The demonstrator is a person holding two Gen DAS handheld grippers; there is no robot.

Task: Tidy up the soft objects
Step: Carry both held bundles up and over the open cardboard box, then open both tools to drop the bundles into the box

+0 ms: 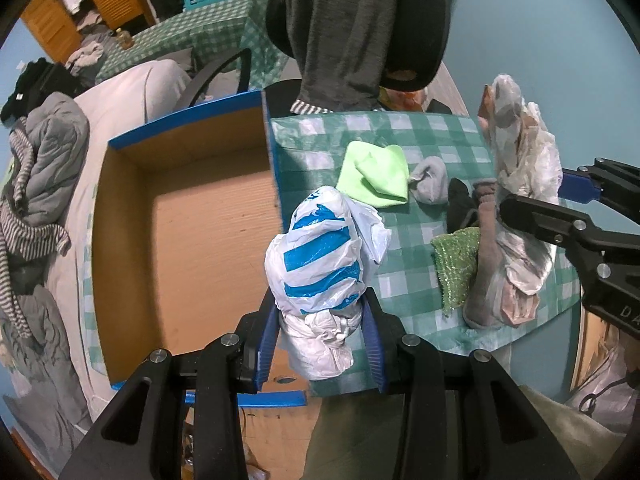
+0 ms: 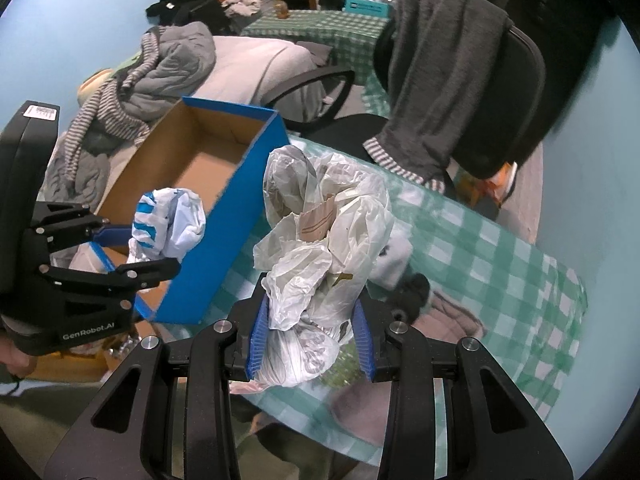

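Note:
My left gripper (image 1: 323,344) is shut on a crumpled white plastic bag with blue stripes (image 1: 320,256), held above the right wall of an open blue cardboard box (image 1: 180,216). In the right wrist view that striped bag (image 2: 168,220) hangs beside the box (image 2: 224,216). My right gripper (image 2: 312,344) is shut on a clear crumpled plastic bag (image 2: 324,240) with brown paper inside, lifted over the green checked tablecloth (image 2: 500,264). On the cloth lie a lime green cloth (image 1: 376,180), a grey sock (image 1: 432,180), a black sock (image 1: 460,208), a green scrubber (image 1: 456,268) and a brownish sock (image 1: 486,264).
A black office chair (image 1: 360,20) draped with a grey garment stands behind the table. A sofa piled with grey and striped clothes (image 1: 36,184) sits left of the box. A second checked table (image 2: 320,32) and wooden cabinets stand farther back.

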